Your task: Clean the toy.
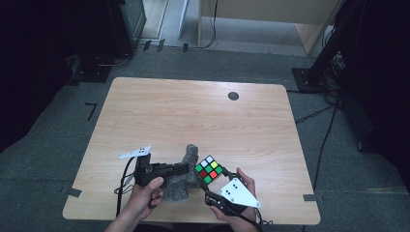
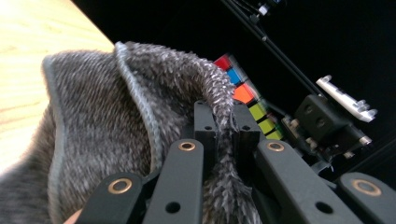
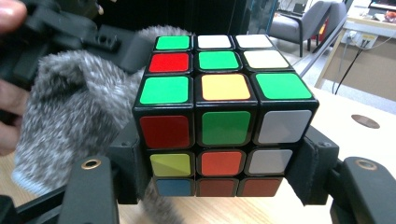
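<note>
In the high view, the left tool [image 1: 180, 168] pinches a grey fuzzy cloth [image 1: 183, 180] near the worktop's [image 1: 193, 116] front edge, while the right tool [image 1: 218, 180] holds a colour cube [image 1: 209, 169] just beside it. The left gripper view shows the jaws closed on a fold of the cloth [image 2: 116, 121]; the cube [image 2: 247, 100] sits behind, apparently touching. In the right gripper view, both pads clamp the cube [image 3: 219, 112] sides.

both grippers matte black, chunky linkage arms behind jaws, brass-ringed pivot holes. left gripper [image 1: 180, 168] and right gripper [image 1: 218, 186]: grey triangular plate with black dots on top, black cable trailing off back. forearms bare.
</note>
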`<state>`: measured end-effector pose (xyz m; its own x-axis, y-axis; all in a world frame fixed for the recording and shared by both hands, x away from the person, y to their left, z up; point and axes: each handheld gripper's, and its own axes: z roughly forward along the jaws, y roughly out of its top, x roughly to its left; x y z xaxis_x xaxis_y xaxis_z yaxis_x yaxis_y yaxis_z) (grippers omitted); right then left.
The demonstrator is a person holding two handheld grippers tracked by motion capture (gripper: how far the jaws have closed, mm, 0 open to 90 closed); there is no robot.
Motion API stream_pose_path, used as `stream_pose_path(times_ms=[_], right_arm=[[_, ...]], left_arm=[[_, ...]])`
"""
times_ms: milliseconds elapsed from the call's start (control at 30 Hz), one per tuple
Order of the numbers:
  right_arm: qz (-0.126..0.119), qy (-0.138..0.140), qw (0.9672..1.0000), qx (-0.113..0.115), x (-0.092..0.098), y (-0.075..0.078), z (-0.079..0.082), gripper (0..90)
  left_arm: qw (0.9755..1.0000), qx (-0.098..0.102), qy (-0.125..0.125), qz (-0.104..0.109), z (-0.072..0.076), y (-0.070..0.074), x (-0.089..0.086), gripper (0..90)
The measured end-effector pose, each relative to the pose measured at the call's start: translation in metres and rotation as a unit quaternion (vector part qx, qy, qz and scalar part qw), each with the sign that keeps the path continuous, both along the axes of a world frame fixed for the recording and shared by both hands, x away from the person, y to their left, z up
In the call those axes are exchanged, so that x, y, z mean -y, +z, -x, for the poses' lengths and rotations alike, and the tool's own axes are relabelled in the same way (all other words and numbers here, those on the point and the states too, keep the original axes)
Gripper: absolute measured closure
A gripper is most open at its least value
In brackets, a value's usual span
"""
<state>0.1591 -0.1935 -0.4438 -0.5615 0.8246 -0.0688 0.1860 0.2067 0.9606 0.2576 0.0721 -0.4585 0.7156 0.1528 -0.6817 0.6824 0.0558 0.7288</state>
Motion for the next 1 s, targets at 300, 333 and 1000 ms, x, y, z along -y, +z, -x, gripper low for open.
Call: stream_pose_path(times_ms=[300, 333, 1000], right_arm=[[0.010, 0.015, 0.9998, 0.002, -0.009, -0.001, 0.002, 34.4], [0.012, 0.015, 0.9998, -0.003, -0.009, -0.003, 0.001, 34.4], [0.019, 0.040, 0.9989, -0.011, -0.013, -0.005, 0.002, 34.4]], left_arm=[[0.9999, 0.004, -0.007, 0.013, 0.001, 0.003, -0.003, 84.8], [0.9998, 0.004, -0.007, 0.016, 0.001, 0.004, -0.003, 84.8], [0.9980, -0.014, -0.027, 0.055, -0.002, 0.009, -0.005, 84.6]])
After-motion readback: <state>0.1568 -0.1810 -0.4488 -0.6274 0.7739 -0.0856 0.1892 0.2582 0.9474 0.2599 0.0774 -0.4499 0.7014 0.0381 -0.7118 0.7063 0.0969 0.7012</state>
